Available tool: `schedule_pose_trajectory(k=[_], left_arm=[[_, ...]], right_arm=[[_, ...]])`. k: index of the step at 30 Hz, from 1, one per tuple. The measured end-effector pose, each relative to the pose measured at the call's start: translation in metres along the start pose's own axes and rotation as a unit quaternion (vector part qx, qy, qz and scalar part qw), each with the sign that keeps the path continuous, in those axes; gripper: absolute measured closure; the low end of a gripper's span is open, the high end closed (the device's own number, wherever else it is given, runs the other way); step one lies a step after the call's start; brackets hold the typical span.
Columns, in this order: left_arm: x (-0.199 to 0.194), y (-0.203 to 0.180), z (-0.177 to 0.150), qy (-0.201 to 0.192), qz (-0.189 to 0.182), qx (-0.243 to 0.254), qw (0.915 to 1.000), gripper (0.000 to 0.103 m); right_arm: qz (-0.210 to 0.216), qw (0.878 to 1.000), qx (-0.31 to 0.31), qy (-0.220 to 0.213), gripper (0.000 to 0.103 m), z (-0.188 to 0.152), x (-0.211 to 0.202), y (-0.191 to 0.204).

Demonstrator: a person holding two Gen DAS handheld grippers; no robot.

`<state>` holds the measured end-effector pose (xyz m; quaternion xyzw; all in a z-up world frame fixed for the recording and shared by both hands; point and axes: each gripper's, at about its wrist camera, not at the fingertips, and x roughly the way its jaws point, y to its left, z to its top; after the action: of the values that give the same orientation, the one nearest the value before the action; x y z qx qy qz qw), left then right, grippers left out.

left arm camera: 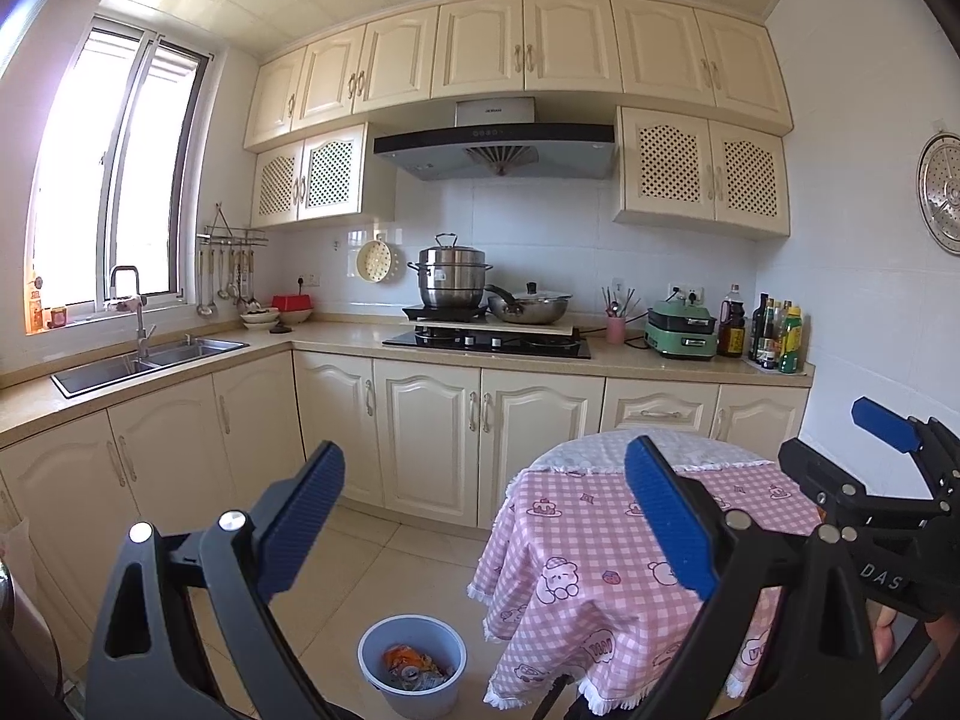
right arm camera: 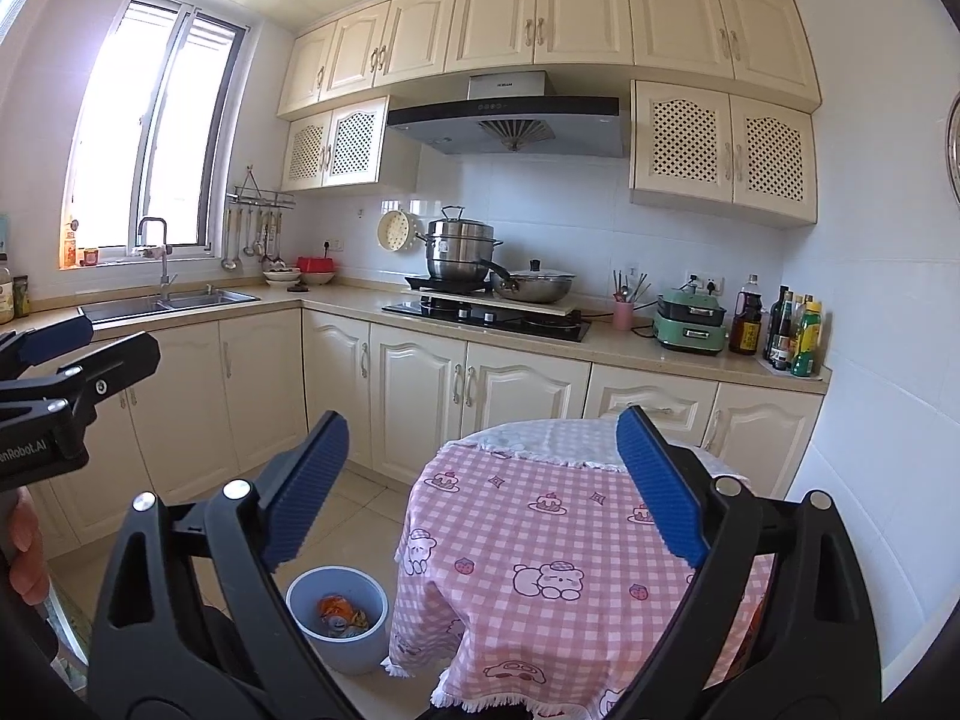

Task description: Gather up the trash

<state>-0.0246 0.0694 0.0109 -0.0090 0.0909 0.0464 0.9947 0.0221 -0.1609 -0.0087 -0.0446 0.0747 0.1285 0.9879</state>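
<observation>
On the tiled kitchen floor, just left of a round table [left arm camera: 600,540] in a pink checked cloth, a pale blue bin [left arm camera: 412,663] holds crumpled trash [left arm camera: 414,666]. The left gripper [left arm camera: 483,516] and right gripper [right arm camera: 480,486] hover spread wide, empty

Each black tool [left arm camera: 483,516] has ribbed blue pads [left arm camera: 303,519].

Matt checked cloth on table [right arm camera: 540,516]; glossy steel pot [right arm camera: 459,252].
</observation>
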Motion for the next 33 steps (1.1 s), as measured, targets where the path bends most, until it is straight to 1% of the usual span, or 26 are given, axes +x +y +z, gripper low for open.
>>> schedule_pose_trajectory(k=[25,33], left_arm=[[0.0060,0.0029,-0.0029,0.005,0.002,0.003,1.0000,0.010],[0.0068,0.0024,-0.0047,0.007,0.002,0.003,1.0000,0.010]], right_arm=[[0.003,1.000,-0.003,0.008,0.013,0.0001,0.0044,0.0020],[0.010,1.000,0.001,0.012,0.013,-0.0013,0.0073,-0.0005]])
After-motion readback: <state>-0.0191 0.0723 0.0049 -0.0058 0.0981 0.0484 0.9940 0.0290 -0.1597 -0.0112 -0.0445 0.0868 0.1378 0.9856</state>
